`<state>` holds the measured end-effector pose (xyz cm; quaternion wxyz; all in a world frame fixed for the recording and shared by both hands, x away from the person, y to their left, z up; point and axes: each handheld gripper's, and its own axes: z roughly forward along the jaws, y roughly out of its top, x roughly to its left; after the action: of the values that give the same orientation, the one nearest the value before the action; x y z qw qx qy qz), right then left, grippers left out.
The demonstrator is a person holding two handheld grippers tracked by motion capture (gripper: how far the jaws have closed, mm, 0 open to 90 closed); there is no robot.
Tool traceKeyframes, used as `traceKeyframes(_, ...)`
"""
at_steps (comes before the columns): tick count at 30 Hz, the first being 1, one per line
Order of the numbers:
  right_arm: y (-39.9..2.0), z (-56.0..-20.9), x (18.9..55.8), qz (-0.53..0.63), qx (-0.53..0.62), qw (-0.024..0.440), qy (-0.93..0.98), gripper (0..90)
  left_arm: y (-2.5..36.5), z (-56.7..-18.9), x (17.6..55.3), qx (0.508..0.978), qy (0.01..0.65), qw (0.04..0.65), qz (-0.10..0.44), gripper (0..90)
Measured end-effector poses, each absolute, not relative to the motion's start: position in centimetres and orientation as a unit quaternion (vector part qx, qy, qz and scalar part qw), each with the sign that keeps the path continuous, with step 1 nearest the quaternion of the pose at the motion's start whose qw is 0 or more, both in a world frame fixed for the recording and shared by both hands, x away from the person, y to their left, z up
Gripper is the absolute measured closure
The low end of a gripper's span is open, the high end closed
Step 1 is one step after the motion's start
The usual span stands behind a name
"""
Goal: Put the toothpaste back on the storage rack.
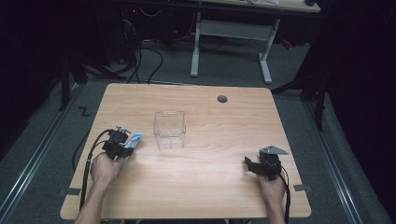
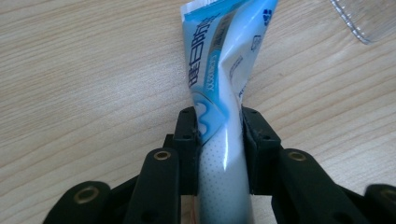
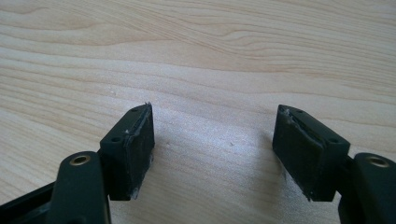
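Dark room with cables on grey floor behind a light wooden table (image 1: pixel 196 186). A blue-and-white toothpaste tube (image 2: pixel 219 88) is clamped between the jaws of the left gripper (image 1: pixel 125 148) near the table's left edge. A clear plastic bin (image 1: pixel 169 129) is set just beside it, toward the table's centre. The right gripper (image 3: pixel 212 149) is held near the right edge, jaws spread wide over bare wood.

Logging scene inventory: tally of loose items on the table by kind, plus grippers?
Blue-and-white squeeze tube, clamped in the left gripper: 1
Clear plastic open-top bin: 1
Black two-jaw grippers, including the open right gripper: 2
Total: 4
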<state>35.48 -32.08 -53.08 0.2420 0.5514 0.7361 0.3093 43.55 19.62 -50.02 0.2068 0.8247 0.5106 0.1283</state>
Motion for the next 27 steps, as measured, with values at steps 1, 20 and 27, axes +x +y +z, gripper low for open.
traceKeyframes(1, -32.1, -53.1, 35.5, 0.309, 0.551, 0.242, 0.736, 29.5, 19.6, -50.0, 43.6, 0.825, 0.510, 0.207, 0.128, 70.9)
traceKeyframes(20, -32.1, -53.1, 35.5, 0.309, 0.551, 0.242, 0.736, 29.5, 20.2, -48.8, 42.9, 0.816, 0.506, 0.253, 0.122, 71.7)
traceKeyframes(27, -32.1, -53.1, 35.5, 0.309, 0.551, 0.242, 0.736, 29.5, 20.3, -48.1, 42.3, 0.815, 0.500, 0.264, 0.128, 71.6)
